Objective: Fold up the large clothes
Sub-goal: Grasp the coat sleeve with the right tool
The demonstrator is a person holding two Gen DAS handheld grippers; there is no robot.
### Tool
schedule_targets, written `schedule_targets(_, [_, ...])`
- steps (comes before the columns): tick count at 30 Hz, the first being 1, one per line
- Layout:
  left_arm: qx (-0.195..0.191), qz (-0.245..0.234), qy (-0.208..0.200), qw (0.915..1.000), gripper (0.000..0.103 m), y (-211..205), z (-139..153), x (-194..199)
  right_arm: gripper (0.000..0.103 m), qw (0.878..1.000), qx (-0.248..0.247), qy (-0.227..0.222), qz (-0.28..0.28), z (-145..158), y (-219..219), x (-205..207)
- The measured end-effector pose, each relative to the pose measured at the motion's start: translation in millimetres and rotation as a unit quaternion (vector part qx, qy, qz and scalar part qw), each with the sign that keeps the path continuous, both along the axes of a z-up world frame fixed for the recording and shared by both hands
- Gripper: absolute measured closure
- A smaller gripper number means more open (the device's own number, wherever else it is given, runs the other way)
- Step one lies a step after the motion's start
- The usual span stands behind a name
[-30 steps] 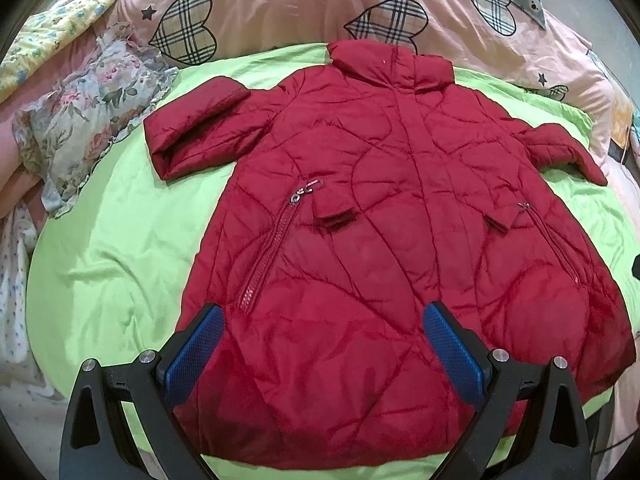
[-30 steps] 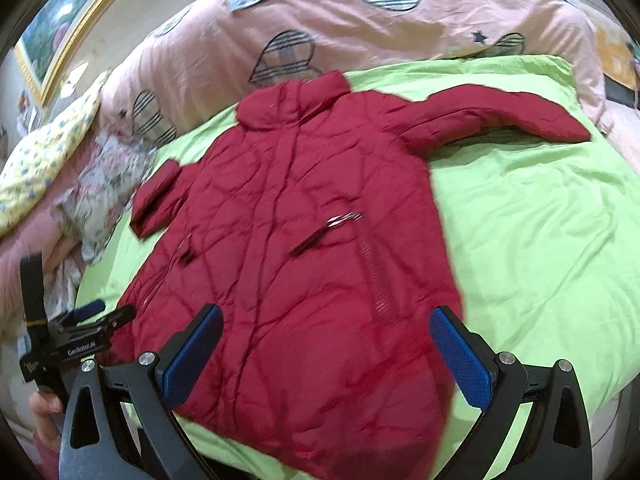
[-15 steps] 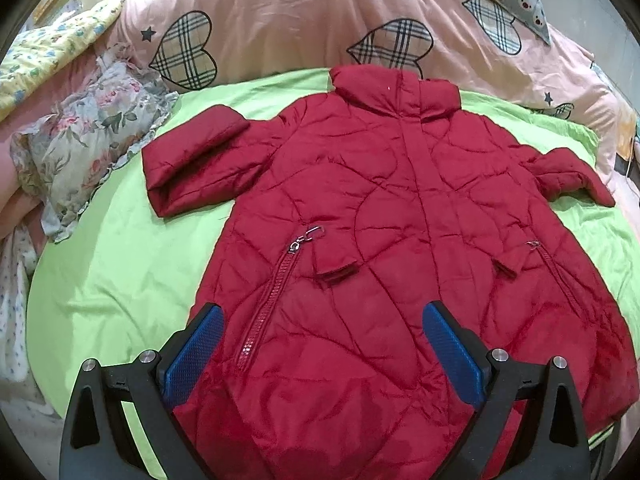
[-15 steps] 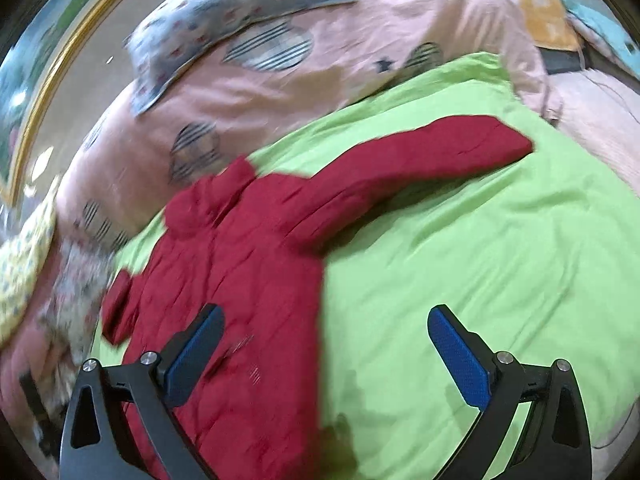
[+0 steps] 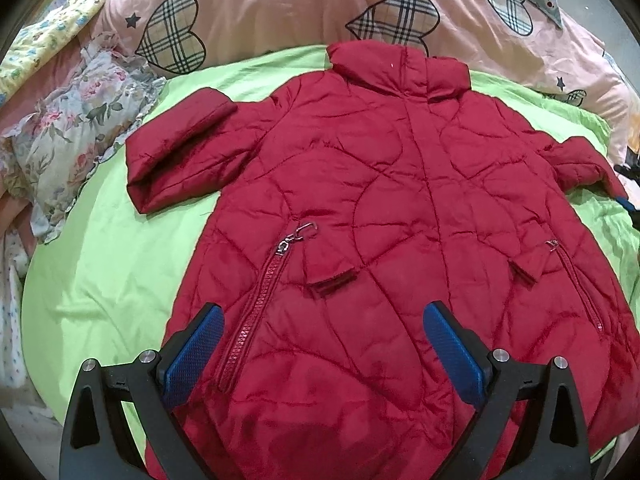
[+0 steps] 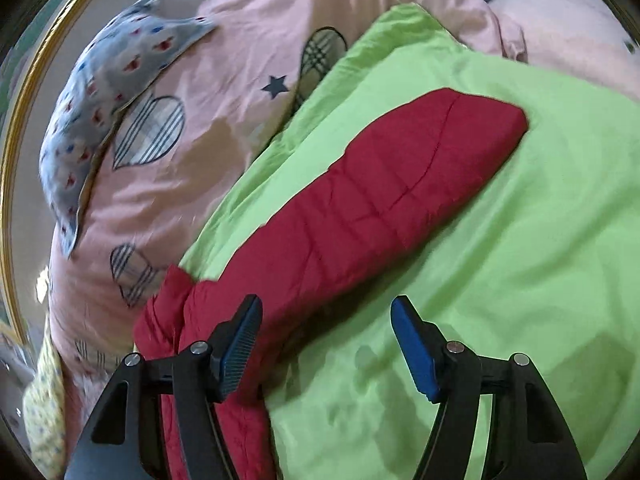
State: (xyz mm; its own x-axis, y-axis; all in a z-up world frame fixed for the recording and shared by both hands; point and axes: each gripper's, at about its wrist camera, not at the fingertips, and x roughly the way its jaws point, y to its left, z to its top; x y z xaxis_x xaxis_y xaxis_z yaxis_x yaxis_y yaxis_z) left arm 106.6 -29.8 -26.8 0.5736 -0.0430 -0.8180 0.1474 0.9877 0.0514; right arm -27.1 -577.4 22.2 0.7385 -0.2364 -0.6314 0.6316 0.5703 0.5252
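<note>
Red coat (image 5: 400, 208) flat on green sheet (image 5: 104, 264), front up, collar toward pink quilt (image 5: 280, 4). One sleeve (image 5: 180, 160) doubled back near floral pillow (image 5: 76, 132). Left hand-held gripper (image 5: 324, 356) spread wide above coat hem, nothing pinched. Right hand-held gripper (image 6: 326, 344) above other sleeve (image 6: 400, 192), which lies stretched out on sheet; jaws closing, apart, pads not pressing fabric.

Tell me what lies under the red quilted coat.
The red quilted coat lies spread flat on a lime-green sheet, which shows all around it. Its collar end reaches a pink heart-print duvet. Whatever sits beneath the coat's body is covered.
</note>
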Motion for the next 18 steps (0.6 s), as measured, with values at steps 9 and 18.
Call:
schedule_targets(9, [0.009, -0.001, 0.025, 0.9997, 0.002, -8.3, -18.0, 19.5, 0.051, 0.997, 0.034, -0.023, -0.069, -31.3, -57.1, 18.4])
schedule_targets(18, [0.001, -0.009, 0.035, 0.9993, 0.002, -15.2, -27.4, 26.7, 0.092, 0.998, -0.026, -0.019, -0.049, 5.9, -50.6, 25.2])
